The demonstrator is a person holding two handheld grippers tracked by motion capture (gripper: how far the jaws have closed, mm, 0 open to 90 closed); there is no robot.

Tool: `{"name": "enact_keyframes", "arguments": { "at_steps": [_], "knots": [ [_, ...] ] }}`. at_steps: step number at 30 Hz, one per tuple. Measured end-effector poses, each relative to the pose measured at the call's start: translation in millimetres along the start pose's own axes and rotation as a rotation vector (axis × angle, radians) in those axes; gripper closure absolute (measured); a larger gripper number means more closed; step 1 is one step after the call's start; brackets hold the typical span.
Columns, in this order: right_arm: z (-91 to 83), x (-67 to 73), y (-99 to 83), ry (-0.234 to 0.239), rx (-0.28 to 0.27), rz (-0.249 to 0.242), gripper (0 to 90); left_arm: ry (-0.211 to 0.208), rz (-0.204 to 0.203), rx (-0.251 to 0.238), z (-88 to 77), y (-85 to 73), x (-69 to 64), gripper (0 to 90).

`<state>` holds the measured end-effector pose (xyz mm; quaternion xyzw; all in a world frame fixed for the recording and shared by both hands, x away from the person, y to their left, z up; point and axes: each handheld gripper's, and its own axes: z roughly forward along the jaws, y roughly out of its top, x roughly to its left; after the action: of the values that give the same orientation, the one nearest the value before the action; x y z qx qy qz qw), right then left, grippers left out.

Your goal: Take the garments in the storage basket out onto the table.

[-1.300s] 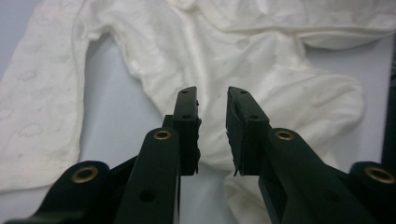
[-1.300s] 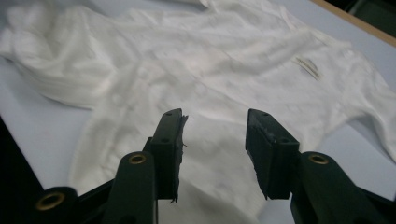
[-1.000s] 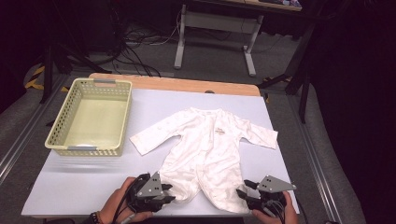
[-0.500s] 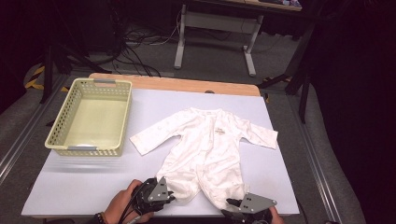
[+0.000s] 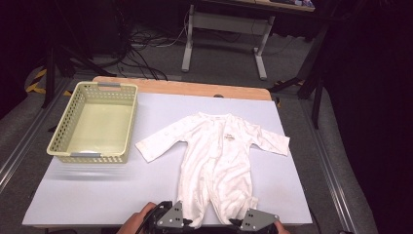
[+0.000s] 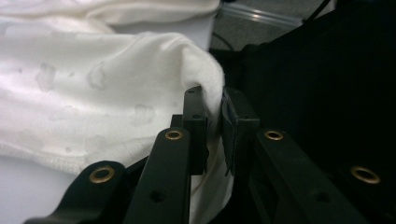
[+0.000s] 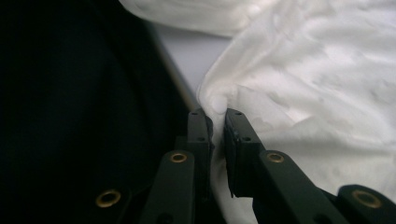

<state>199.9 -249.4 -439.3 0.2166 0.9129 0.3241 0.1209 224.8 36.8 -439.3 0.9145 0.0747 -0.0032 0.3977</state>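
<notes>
White baby romper spread flat on the counter, neckline toward the far edge, legs at the near edge, well apart from the yellow basket at far left. Left tongs just closed and clenched on a fold of one leg cuff. Right tongs likewise just closed, pinching the other leg's hem at the counter's near edge.
</notes>
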Motion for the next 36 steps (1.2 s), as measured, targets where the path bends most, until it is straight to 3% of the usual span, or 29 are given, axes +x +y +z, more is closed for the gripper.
{"name": "enact_keyframes", "arguments": {
  "at_steps": [2, 3, 5, 6, 8, 10, 12, 13, 14, 15, 16, 18, 21, 26, 29, 33, 34, 36],
  "knots": [
    [-1.4, 10.7, 3.8, 0.015, -0.010, 0.005, 81.8, -0.021, 0.006, -0.020, -1.5, 3.0, -6.0, 77.8],
    [-2.2, 19.2, 7.7, 0.024, -0.035, 0.027, 76.7, -0.032, 0.005, -0.033, -3.0, 4.3, -8.6, 72.5],
    [-2.8, 21.0, 8.7, 0.035, -0.046, 0.035, 76.4, -0.021, 0.022, -0.050, -7.4, 7.4, -13.4, 71.9],
    [-4.8, 23.4, 10.4, 0.065, -0.073, 0.036, 72.4, -0.011, 0.023, -0.050, -9.6, 8.2, -13.8, 68.6],
    [-8.0, 23.6, 12.7, 0.037, -0.093, 0.043, 62.5, 0.005, 0.013, -0.064, -14.0, 8.2, -11.2, 67.1],
    [-11.2, 20.2, 12.4, 0.015, -0.114, 0.058, 62.0, 0.033, -0.007, -0.079, -17.9, 6.2, -4.4, 65.3],
    [-15.8, 12.7, 9.7, -0.023, -0.147, 0.084, 58.6, 0.079, -0.027, -0.085, -21.4, 3.6, 4.3, 62.2],
    [-18.0, 6.4, 7.4, -0.064, -0.160, 0.109, 55.9, 0.097, -0.035, -0.091, -22.3, 2.1, 8.3, 59.5],
    [-18.6, 2.1, 5.8, -0.088, -0.166, 0.124, 54.2, 0.137, -0.053, -0.082, -23.2, -1.4, 17.9, 56.9],
    [-19.2, -7.1, 2.5, -0.151, -0.161, 0.149, 51.7, 0.153, -0.070, -0.081, -23.0, -3.2, 23.0, 54.1],
    [-19.1, -11.8, 0.5, -0.183, -0.157, 0.151, 51.8, 0.164, -0.086, -0.080, -22.5, -5.1, 28.5, 50.4],
    [-16.7, -28.0, -5.5, -0.220, -0.150, 0.162, 49.4, 0.220, -0.132, -0.050, -17.5, -10.2, 44.2, 42.6],
    [-9.7, -56.1, -14.1, -0.251, -0.151, 0.234, 48.3, 0.240, -0.184, -0.012, -7.7, -13.7, 67.5, 36.3],
    [0.9, -94.4, -23.3, -0.304, -0.136, 0.337, 45.6, 0.245, -0.242, -0.005, 3.2, -11.5, 96.1, 36.9],
    [5.9, -111.4, -24.1, -0.308, -0.138, 0.383, 47.1, 0.235, -0.267, 0.015, 8.5, -11.4, 109.5, 44.1],
    [13.1, -125.7, -25.2, -0.306, -0.109, 0.413, 61.3, 0.266, -0.252, 0.032, 9.4, -8.7, 112.0, 58.6],
    [13.1, -126.4, -24.4, -0.318, -0.097, 0.398, 67.1, 0.273, -0.247, 0.033, 9.8, -8.3, 111.7, 60.9],
    [13.9, -125.0, -23.8, -0.286, -0.103, 0.379, 79.0, 0.263, -0.239, 0.030, 10.9, -7.6, 110.9, 72.2]
  ]
}}
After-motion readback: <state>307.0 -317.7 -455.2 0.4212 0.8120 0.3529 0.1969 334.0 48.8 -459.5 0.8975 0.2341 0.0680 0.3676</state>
